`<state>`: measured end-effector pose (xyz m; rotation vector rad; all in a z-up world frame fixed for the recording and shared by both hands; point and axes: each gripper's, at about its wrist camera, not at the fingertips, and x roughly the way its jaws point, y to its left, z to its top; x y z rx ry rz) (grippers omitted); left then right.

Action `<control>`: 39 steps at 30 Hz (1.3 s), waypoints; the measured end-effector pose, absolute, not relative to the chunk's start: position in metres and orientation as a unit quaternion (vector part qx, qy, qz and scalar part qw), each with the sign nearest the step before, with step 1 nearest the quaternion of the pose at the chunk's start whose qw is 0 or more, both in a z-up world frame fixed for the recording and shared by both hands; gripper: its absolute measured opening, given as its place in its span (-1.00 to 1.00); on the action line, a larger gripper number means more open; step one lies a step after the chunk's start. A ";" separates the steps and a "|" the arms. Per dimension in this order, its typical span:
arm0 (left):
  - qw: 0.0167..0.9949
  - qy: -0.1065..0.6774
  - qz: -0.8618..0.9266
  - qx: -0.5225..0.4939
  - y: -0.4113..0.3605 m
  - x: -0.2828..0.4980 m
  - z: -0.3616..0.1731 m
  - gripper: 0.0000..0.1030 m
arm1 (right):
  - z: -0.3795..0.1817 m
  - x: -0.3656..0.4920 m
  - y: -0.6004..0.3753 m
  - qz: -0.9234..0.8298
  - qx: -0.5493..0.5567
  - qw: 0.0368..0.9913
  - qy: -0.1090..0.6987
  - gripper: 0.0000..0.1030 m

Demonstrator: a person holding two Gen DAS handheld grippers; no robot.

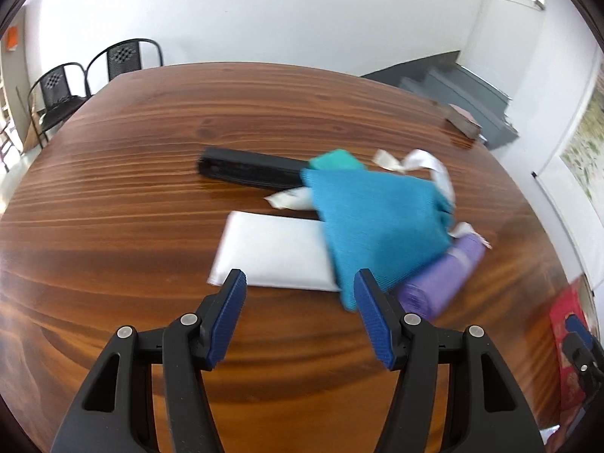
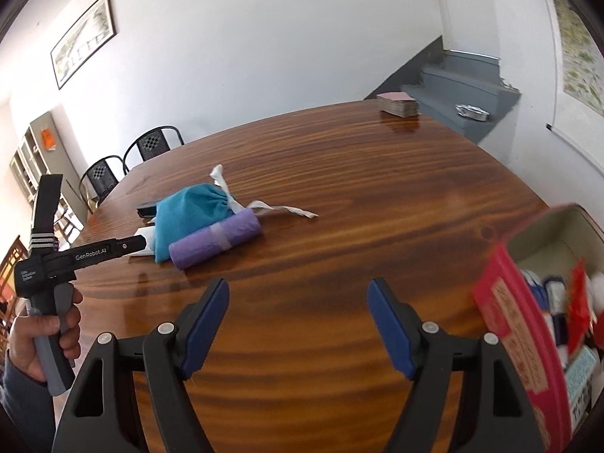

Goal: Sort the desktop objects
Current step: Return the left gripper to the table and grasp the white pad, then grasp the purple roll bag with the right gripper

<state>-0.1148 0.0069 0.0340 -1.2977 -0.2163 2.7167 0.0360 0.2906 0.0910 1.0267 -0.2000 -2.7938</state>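
A blue cloth pouch [image 1: 377, 219] with white ribbon ties lies on the wooden table [image 1: 151, 173], overlapping a white flat packet [image 1: 271, 253], a purple roll of bags [image 1: 441, 279] and a black oblong case [image 1: 249, 168]. My left gripper [image 1: 298, 305] is open and empty, just in front of the packet and pouch. My right gripper [image 2: 298, 321] is open and empty over bare table; the pouch [image 2: 188, 215] and purple roll [image 2: 215, 243] lie to its far left. A red box [image 2: 528, 324] holding several small items stands at its right.
A stack of pink-topped cards [image 2: 398, 104] sits at the table's far edge. Two black chairs [image 1: 94, 75] stand beyond the table's left side. Grey stairs [image 2: 453, 90] rise at the back right. The left hand-held gripper's body [image 2: 56, 264] shows at the far left.
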 end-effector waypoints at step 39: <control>0.035 -0.008 0.901 -0.432 0.006 -0.143 0.021 0.42 | 0.056 0.014 0.267 -0.909 0.398 0.101 -0.073 0.54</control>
